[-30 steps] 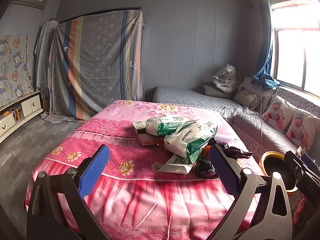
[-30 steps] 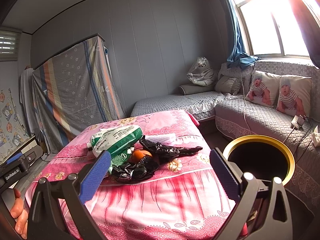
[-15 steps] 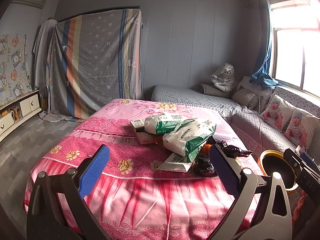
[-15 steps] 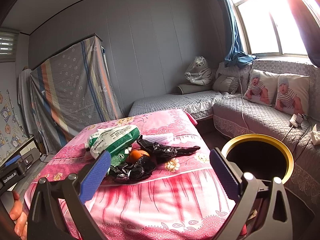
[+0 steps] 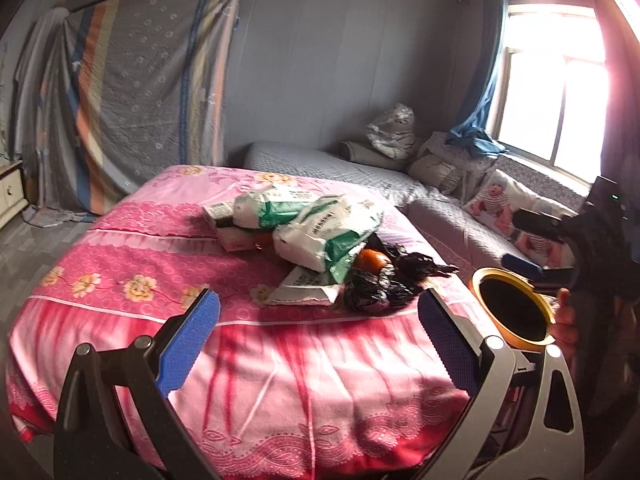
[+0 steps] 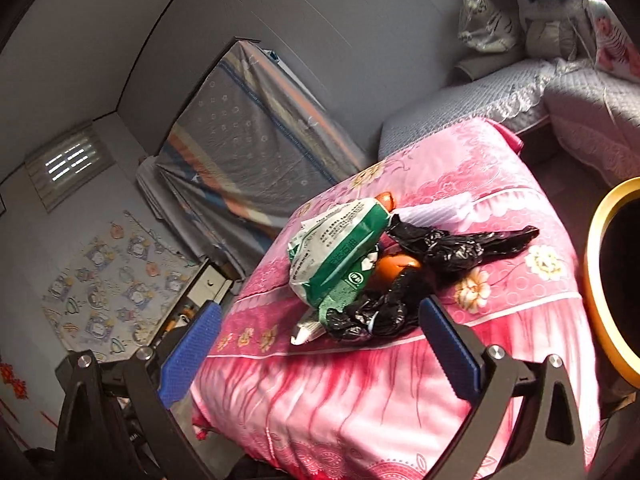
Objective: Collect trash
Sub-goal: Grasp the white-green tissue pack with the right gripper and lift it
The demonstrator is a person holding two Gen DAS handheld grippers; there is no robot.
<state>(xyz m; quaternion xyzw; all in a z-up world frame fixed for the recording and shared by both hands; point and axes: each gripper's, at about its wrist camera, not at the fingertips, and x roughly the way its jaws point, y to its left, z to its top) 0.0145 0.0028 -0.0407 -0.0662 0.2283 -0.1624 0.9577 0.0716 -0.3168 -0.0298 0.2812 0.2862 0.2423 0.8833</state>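
A heap of trash lies on the pink bedspread (image 5: 132,264): green-and-white plastic bags (image 5: 328,236) (image 6: 340,248), crumpled black bags (image 5: 380,288) (image 6: 452,248), an orange (image 5: 370,260) (image 6: 394,266), flat cartons (image 5: 228,220) and a white wrapper (image 5: 308,286). A yellow-rimmed bin (image 5: 512,308) (image 6: 600,276) stands right of the bed. My left gripper (image 5: 316,340) is open, short of the heap, holding nothing. My right gripper (image 6: 316,344) is open and tilted, its right finger just below the black bags. The right gripper (image 5: 560,248) also shows beside the bin, with a hand under it.
A grey sofa bed (image 5: 344,164) with baby-print cushions (image 5: 496,204) runs along the far and right walls under a bright window (image 5: 552,104). A striped sheet (image 5: 148,88) covers furniture at the back left. A low white cabinet (image 5: 10,196) stands at left.
Both grippers moved closer to the bed. The right gripper rolled so its view tilts and the heap sits nearer its fingers. Both stayed open.
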